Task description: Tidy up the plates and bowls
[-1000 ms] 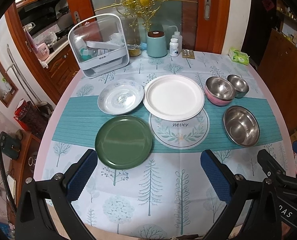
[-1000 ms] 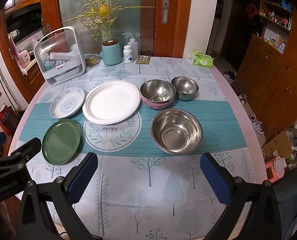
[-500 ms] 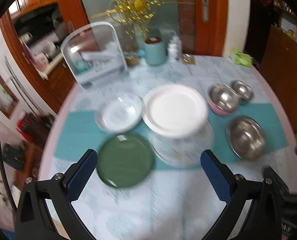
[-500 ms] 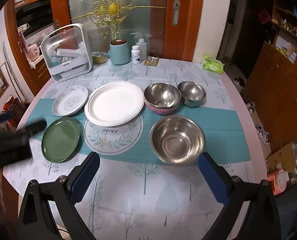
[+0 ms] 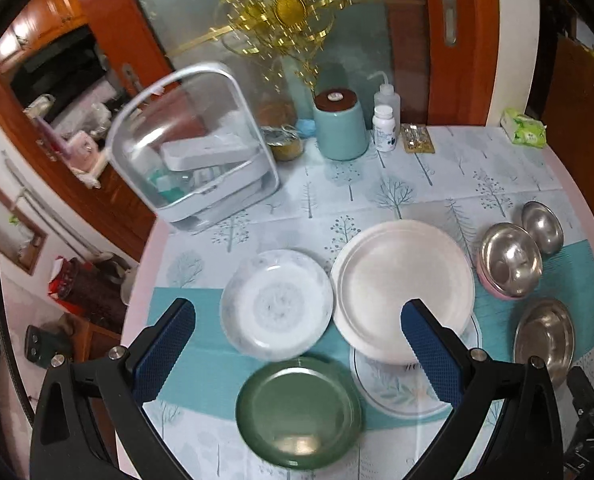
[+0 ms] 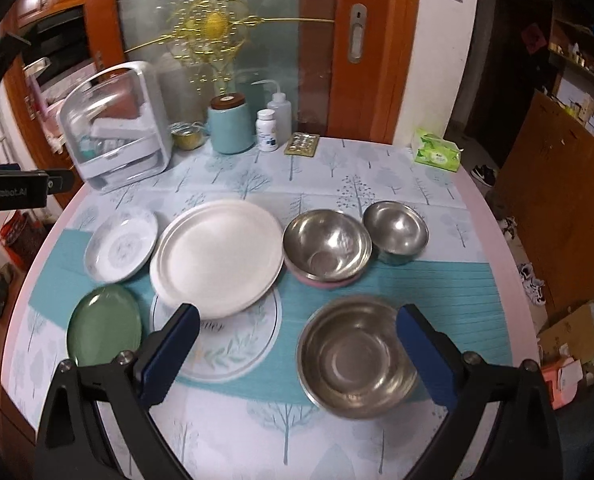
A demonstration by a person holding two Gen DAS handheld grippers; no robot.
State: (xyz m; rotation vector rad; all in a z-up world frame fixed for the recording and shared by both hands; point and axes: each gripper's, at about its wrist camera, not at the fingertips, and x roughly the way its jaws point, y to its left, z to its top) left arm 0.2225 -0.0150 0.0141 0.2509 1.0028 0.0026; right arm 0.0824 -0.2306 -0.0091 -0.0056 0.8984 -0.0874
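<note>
A green plate (image 5: 299, 410) lies at the front, a patterned white plate (image 5: 277, 309) behind it, and a large white plate (image 5: 402, 286) to their right. My left gripper (image 5: 297, 354) is open and empty above the green plate. On the right stand a large steel bowl (image 6: 355, 350), a steel bowl nested in a pink bowl (image 6: 327, 246) and a small steel bowl (image 6: 395, 230). My right gripper (image 6: 295, 354) is open and empty above the table, its right finger over the large steel bowl's rim.
A round placemat (image 6: 233, 344) lies partly under the large white plate. At the back of the table stand a clear storage box (image 5: 193, 148), a teal canister (image 5: 339, 126), bottles (image 6: 275, 124) and a green tissue pack (image 6: 435, 152). The table edge curves at left and right.
Both grippers have moved forward over the table towards the dishes. The left one has come over the green plate, the right one close to the large steel bowl. Nothing was gripped.
</note>
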